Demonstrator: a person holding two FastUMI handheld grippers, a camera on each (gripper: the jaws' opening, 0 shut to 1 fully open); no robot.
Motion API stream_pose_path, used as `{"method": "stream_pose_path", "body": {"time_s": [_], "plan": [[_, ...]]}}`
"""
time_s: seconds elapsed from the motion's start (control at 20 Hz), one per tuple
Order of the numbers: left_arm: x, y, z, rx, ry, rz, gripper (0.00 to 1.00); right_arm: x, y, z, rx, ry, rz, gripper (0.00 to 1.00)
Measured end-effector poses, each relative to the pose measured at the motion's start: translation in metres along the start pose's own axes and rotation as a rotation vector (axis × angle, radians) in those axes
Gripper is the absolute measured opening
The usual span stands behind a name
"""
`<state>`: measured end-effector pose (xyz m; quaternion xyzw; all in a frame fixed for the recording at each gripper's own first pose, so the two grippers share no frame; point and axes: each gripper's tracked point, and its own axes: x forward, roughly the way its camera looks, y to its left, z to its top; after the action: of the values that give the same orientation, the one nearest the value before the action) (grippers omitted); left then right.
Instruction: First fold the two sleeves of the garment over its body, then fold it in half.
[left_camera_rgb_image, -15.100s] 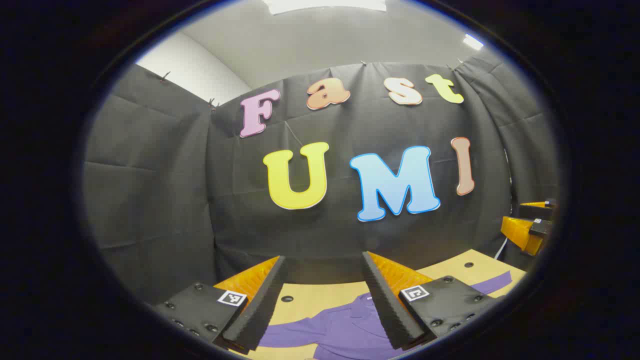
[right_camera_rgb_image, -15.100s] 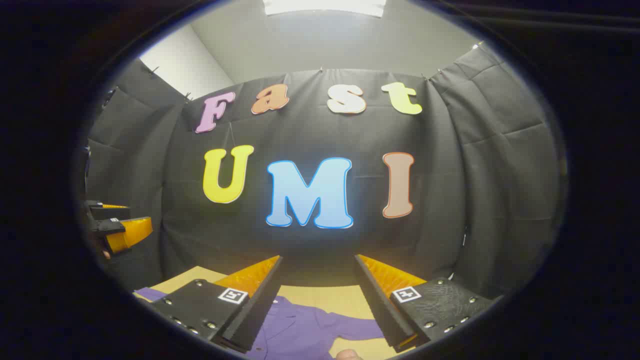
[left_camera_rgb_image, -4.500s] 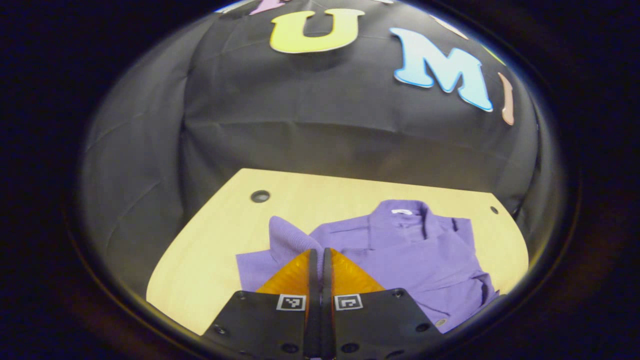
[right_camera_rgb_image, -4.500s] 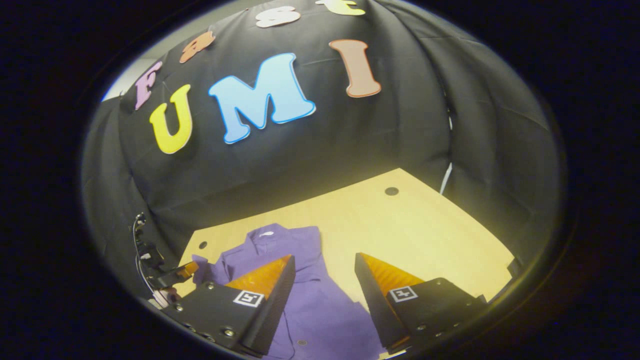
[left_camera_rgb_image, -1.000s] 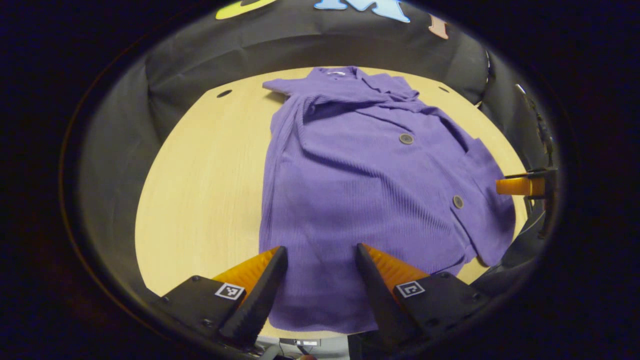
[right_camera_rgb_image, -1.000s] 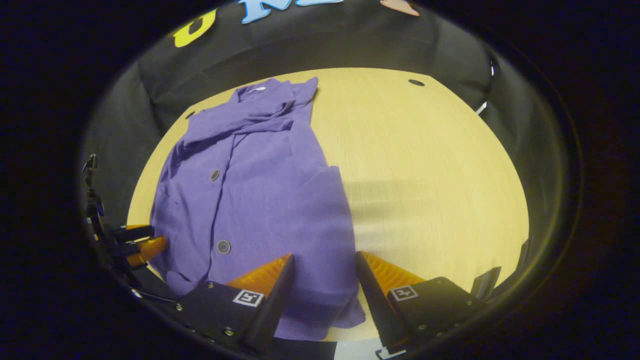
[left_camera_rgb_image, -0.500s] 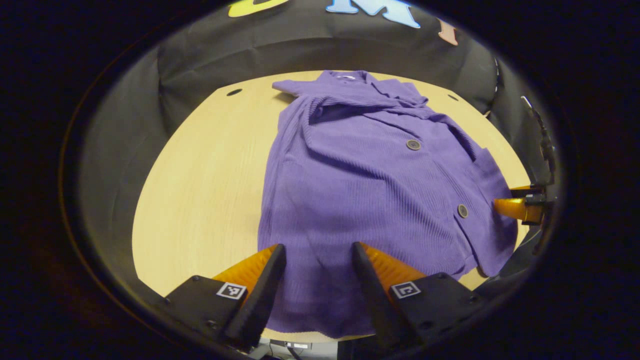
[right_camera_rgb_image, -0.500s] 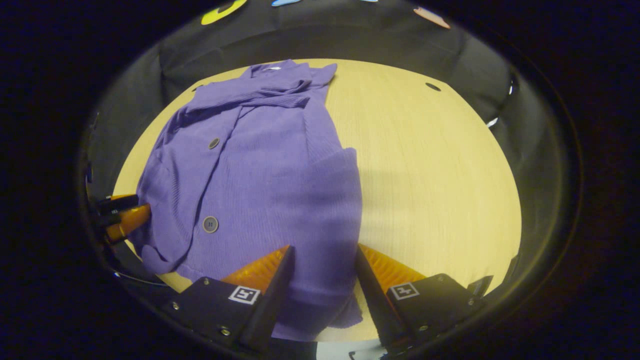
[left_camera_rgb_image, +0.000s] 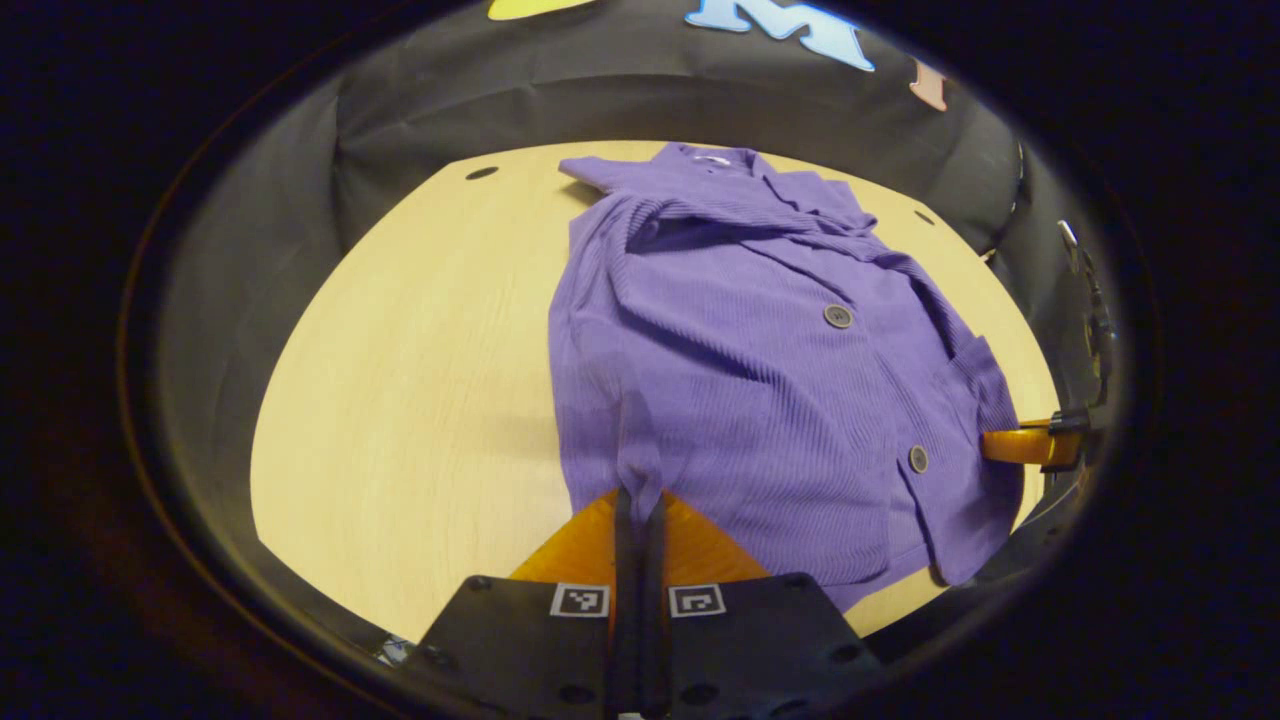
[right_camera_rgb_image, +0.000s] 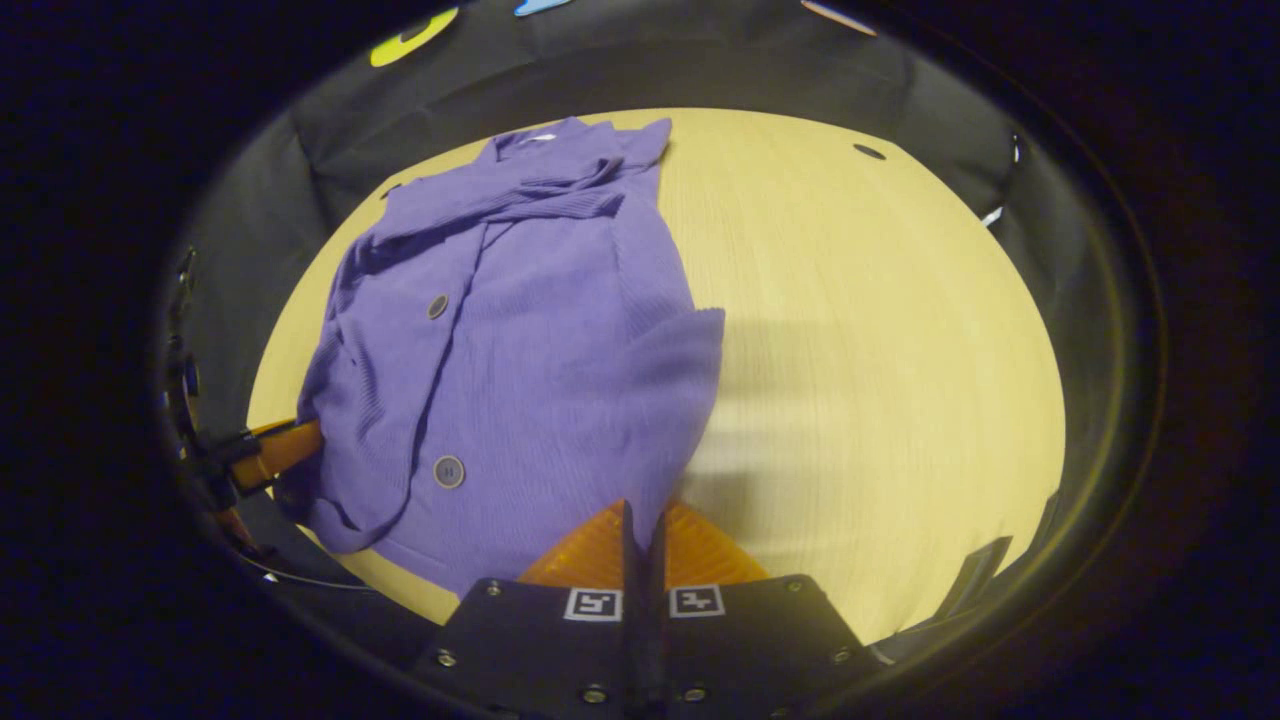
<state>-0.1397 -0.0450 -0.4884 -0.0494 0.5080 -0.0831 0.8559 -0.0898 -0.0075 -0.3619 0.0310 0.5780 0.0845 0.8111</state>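
On the table (left_camera_rgb_image: 400, 380), the purple garment (left_camera_rgb_image: 760, 380) lies spread lengthwise, collar (left_camera_rgb_image: 715, 165) at the far end, hem toward the near edge, both sleeves folded in over the body. Two buttons (left_camera_rgb_image: 838, 316) show down the front. Left gripper (left_camera_rgb_image: 638, 500) is down at the hem's near left corner, fingers pinched together on the cloth, which puckers up into a ridge right at the tips. Right gripper (right_camera_rgb_image: 640, 520) does the same at the hem's right corner: fingers clamped together with the fabric edge drawn in between them. From the left gripper view, the right gripper (left_camera_rgb_image: 1030, 445) peeks in at the garment's far side, touching the hem there. From the right gripper view, the left gripper (right_camera_rgb_image: 275, 450) sits against the cloth's left edge.
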Motion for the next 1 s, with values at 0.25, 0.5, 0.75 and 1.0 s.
{"method": "stream_pose_path", "body": {"time_s": [0.25,0.5,0.75,1.0], "plan": [[-0.009,-0.001,0.027,-0.016,-0.044,-0.005,0.07,-0.015,0.012,0.032,0.054,-0.059,0.051,0.02],[-0.017,0.003,0.101,-0.05,-0.141,-0.025,0.07,-0.029,0.022,0.1,0.065,-0.172,0.092,0.02],[-0.012,0.009,0.176,-0.028,-0.231,-0.026,0.07,-0.033,0.021,0.169,0.075,-0.261,0.116,0.02],[0.005,0.014,0.232,0.003,-0.283,-0.018,0.07,-0.026,0.017,0.229,0.082,-0.32,0.124,0.02]]}}
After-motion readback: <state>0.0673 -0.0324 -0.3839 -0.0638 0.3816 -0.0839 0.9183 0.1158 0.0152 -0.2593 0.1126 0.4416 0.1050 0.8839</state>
